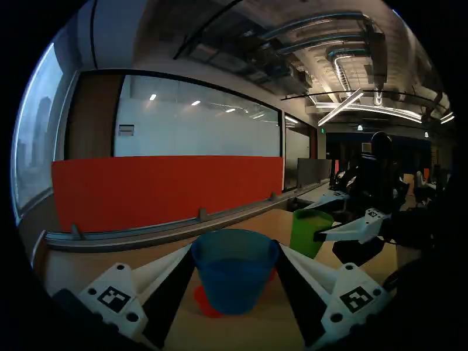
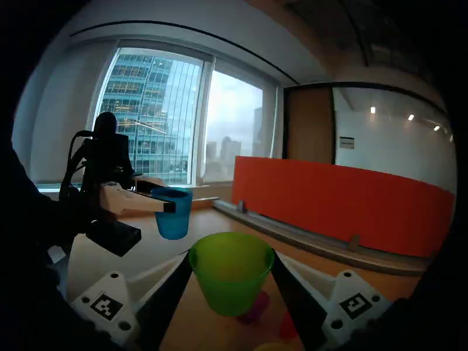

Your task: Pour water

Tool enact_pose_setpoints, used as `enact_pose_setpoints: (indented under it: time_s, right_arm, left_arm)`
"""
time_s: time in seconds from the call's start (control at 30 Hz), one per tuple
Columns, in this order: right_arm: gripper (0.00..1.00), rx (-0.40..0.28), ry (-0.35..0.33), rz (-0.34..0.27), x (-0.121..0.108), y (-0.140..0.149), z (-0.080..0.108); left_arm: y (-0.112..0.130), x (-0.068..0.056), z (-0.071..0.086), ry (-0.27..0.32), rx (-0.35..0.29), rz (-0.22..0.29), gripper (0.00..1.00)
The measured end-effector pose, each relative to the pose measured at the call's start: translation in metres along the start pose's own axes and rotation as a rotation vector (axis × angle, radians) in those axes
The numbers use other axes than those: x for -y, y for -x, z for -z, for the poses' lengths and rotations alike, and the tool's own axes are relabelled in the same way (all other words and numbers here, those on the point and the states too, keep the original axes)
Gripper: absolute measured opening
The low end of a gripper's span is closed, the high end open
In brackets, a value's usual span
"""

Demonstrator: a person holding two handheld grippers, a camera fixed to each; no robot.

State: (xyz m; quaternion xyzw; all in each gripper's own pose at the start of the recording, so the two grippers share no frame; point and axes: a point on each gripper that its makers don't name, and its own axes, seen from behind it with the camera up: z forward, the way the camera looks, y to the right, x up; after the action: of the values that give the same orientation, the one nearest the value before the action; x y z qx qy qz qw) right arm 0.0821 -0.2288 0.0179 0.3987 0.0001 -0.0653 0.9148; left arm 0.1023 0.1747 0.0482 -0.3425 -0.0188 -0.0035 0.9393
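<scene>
**Wood desk; pour runs blue to green**

Pale wooden desktop (image 1: 257, 221) below; left gripper (image 1: 235, 250) pinches upright translucent blue plastic cup (image 1: 234, 284), apparently part-filled. Right gripper (image 2: 231, 258) pinches upright translucent green plastic cup (image 1: 309, 233), near, right of and beyond blue. Judged: tip blue rightward.

Two cams, low over the pale wooden desk (image 1: 234, 330)
Left gripper view faces the long orange partition panel (image 1: 169, 190) head-on; right gripper view shares it at 3 o'clock.
</scene>
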Motion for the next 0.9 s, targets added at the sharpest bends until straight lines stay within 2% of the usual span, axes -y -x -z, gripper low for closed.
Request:
enact_pose_setpoints:
  time_s: [0.3,0.57,0.9]
  right_arm:
    - [0.94,-0.016,-0.012,-0.014,0.003,-0.007,-0.006]
    - [0.94,-0.01,-0.024,-0.012,0.008,-0.004,-0.007]
    - [0.94,-0.006,-0.051,-0.006,0.02,-0.003,-0.009]
  left_arm:
    - [-0.008,0.001,0.0,0.0,-0.016,-0.01,0.89]
    - [-0.019,0.003,0.001,-0.005,-0.027,-0.048,0.89]
    - [-0.035,0.002,0.003,-0.014,-0.031,-0.144,0.89]
